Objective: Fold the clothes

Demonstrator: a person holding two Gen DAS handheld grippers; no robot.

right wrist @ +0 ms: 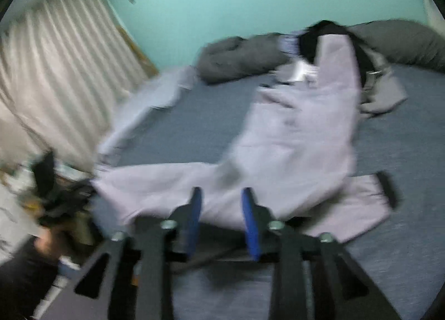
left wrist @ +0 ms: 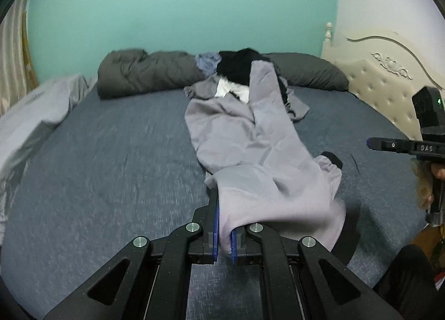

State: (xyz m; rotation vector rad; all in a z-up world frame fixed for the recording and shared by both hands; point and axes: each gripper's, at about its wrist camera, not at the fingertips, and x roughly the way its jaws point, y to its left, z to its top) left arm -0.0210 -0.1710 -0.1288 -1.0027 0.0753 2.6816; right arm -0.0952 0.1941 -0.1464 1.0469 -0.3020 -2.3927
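Pale lilac cloth garment with black cuff (left wrist: 250,147) lies lengthwise on blue-grey bed sheet (left wrist: 111,167), far end reaching pile of black, white and grey clothes (left wrist: 239,69) beside dark grey rolled duvet (left wrist: 144,72). Left gripper (left wrist: 224,239) clamped on near edge of garment, cloth pinched between blue pads. Right gripper (right wrist: 222,222) partly open, nothing between pads, garment (right wrist: 292,147) just beyond tips. Right-wrist view blurred.
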